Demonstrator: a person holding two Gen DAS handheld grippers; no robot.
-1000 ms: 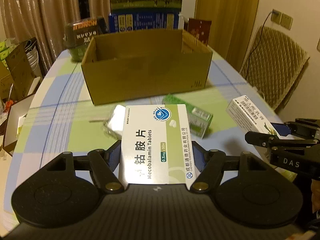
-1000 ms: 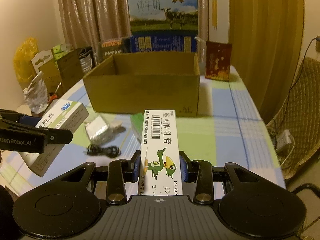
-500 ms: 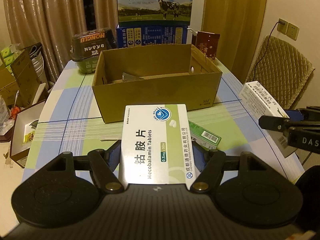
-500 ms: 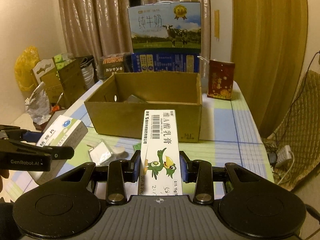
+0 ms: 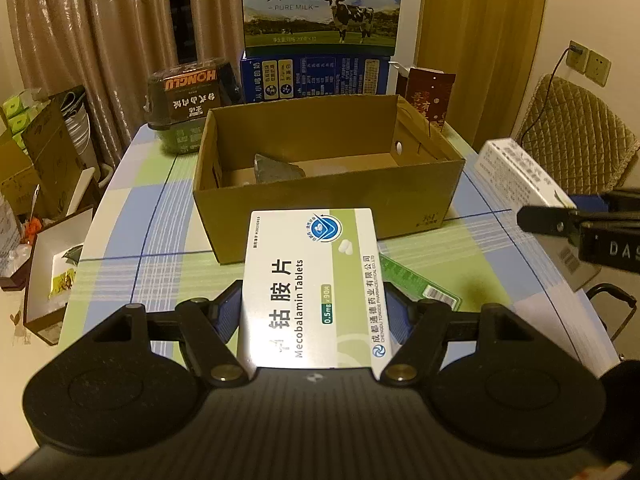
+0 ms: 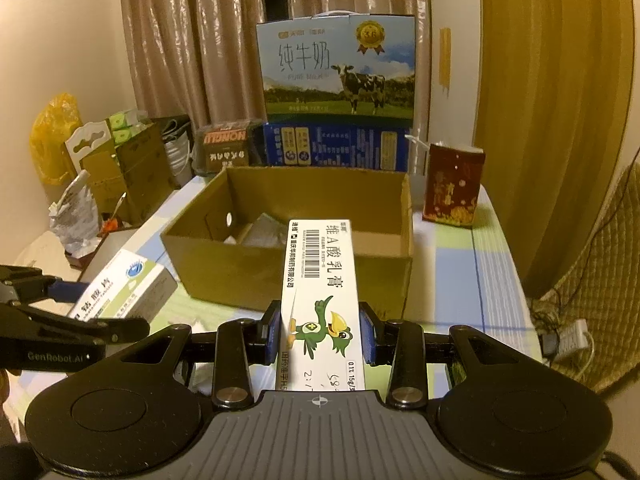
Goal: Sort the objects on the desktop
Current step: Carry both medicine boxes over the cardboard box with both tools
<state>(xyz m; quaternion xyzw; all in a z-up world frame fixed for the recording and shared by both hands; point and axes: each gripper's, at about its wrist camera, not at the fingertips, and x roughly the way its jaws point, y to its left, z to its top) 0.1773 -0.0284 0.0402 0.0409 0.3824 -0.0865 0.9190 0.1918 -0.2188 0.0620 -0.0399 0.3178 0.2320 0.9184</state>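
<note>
The left gripper is black plastic. It has two big rounded plates at the bottom, each with a round dent in it. Each plate has a hole shaped like a triangle near its top. Two thin black bars lean inward, and each has a shiny silver screw at its end. The finger pads are blue. Between the plates sits a grey part with straight ridges and a small white cross mark.

The right gripper looks the same: black plates, silver screws, blue pads and a ridged grey middle. One gripper has white letters "DAS" on its side. The other has "GenRobot.AI".
</note>
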